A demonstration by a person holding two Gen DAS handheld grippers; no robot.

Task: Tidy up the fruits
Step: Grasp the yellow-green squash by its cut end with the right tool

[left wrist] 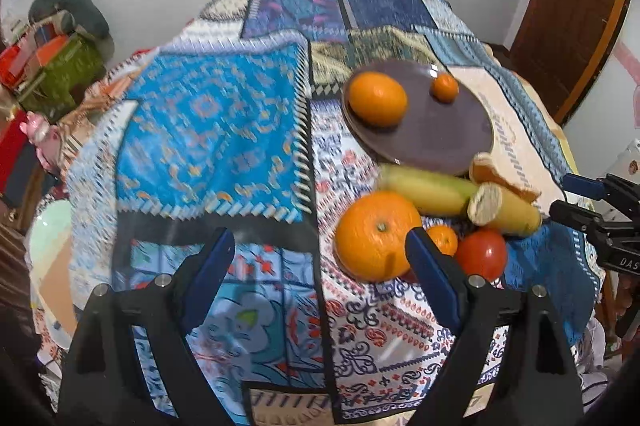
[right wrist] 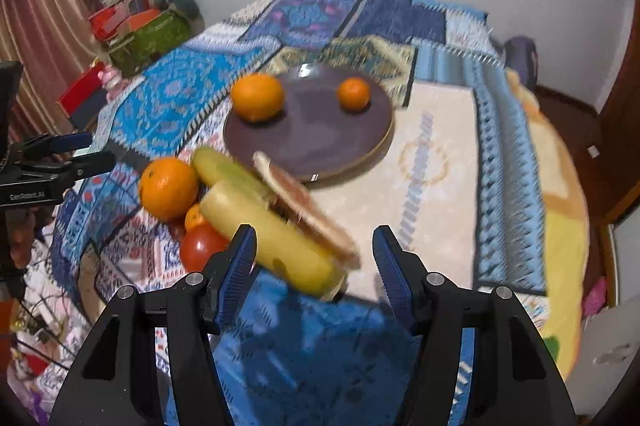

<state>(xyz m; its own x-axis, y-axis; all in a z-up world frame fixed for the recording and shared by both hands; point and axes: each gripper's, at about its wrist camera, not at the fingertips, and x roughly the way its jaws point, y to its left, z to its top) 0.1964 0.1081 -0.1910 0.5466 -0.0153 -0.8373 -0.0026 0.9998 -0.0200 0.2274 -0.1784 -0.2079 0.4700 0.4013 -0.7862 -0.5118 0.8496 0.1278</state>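
A dark round plate (left wrist: 440, 137) (right wrist: 316, 137) carries a big orange (left wrist: 376, 97) (right wrist: 258, 97) and a small mandarin (left wrist: 444, 87) (right wrist: 354, 93). Nearer lie a pile: a large orange (left wrist: 376, 234) (right wrist: 168, 187), a small mandarin (left wrist: 442, 240) (right wrist: 195, 218), a red tomato (left wrist: 482, 254) (right wrist: 200, 246), two yellow bananas (left wrist: 428, 187) (right wrist: 276, 238) and a cut citrus slice (left wrist: 500, 177) (right wrist: 308, 209). My left gripper (left wrist: 320, 254) is open over bare cloth, left of the large orange. My right gripper (right wrist: 316, 250) is open, with a banana's near end in its gap, the pads not pressing.
A patchwork cloth (left wrist: 208, 129) (right wrist: 432, 161) covers the round table, which drops off at left and right. Boxes and clutter (left wrist: 60, 65) (right wrist: 144, 33) stand beyond the left edge. A wooden door (left wrist: 568, 25) is at the right.
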